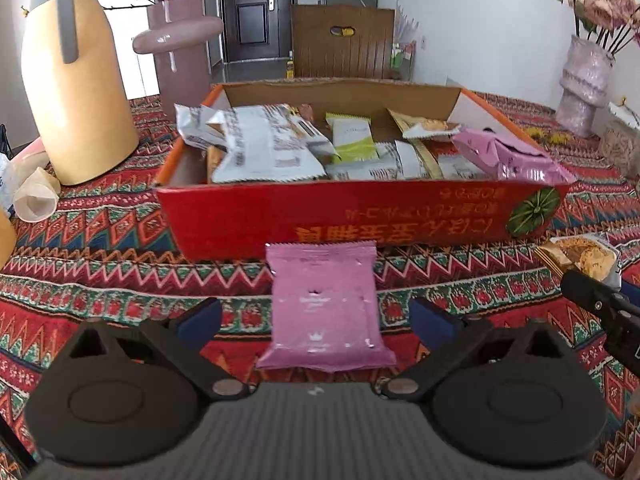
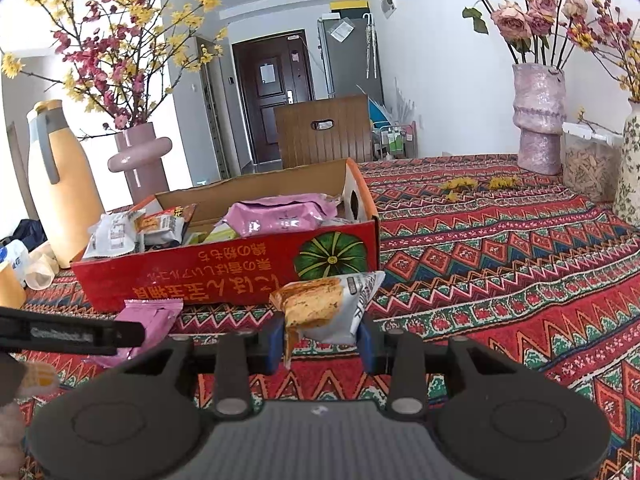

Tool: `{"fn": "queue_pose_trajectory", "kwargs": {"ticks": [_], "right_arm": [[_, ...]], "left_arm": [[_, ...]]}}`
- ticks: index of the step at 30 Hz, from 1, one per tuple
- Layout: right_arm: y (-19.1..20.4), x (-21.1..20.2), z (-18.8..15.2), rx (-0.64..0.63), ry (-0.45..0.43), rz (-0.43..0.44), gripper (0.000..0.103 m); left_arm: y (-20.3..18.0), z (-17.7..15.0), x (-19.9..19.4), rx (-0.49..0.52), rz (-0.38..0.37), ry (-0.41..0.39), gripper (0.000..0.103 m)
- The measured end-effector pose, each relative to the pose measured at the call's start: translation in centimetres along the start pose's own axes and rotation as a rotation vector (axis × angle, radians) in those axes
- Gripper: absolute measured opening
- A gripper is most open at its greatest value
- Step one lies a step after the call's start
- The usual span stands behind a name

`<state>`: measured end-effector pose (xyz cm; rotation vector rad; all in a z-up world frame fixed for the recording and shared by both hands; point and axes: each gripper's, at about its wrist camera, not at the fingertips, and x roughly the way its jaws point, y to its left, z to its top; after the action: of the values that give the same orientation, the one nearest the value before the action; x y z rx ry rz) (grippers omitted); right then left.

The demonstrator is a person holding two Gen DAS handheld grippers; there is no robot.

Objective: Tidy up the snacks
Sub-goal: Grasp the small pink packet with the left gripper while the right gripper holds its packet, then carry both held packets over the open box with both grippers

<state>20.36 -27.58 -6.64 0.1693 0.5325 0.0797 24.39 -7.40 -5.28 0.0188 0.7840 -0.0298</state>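
Pinching biscuit packet, right fingers level, left fingers spread around pink packet.

My way ahead meets the red cardboard box's near wall; bare patterned tablecloth (right side) lies open.

The red box carries rows of large yellow East Asian characters printed on its near wall — upside down in both views, beside a drawing of a green pumpkin. The snack packets inside the box, such as the white packet, bear dense small print too blurred to read, and the pink packet on the table shows only faint pale marks. A light label runs along the black bar at the left of the right wrist view — its letters cannot be made out.
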Motion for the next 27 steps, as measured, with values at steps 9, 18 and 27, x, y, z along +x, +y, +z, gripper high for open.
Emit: {"fn": "queue_pose_trajectory", "kwargs": {"ticks": [9, 18, 27], "right_arm": [[-0.2, 0.3, -0.3, 0.016, 0.001, 0.009, 0.036], [-0.1, 0.1, -0.4, 0.01, -0.013, 0.009, 0.036], [0.6, -2.3, 1.2, -0.023, -0.111, 0.027, 0.036]], "left_arm": [[-0.7, -0.3, 1.1, -0.007, -0.016, 0.048, 0.06], [-0.6, -0.7, -0.9, 0.01, -0.07, -0.011, 0.059], [0.4, 1.2, -6.3, 0.019, -0.151, -0.212, 0.059]]}}
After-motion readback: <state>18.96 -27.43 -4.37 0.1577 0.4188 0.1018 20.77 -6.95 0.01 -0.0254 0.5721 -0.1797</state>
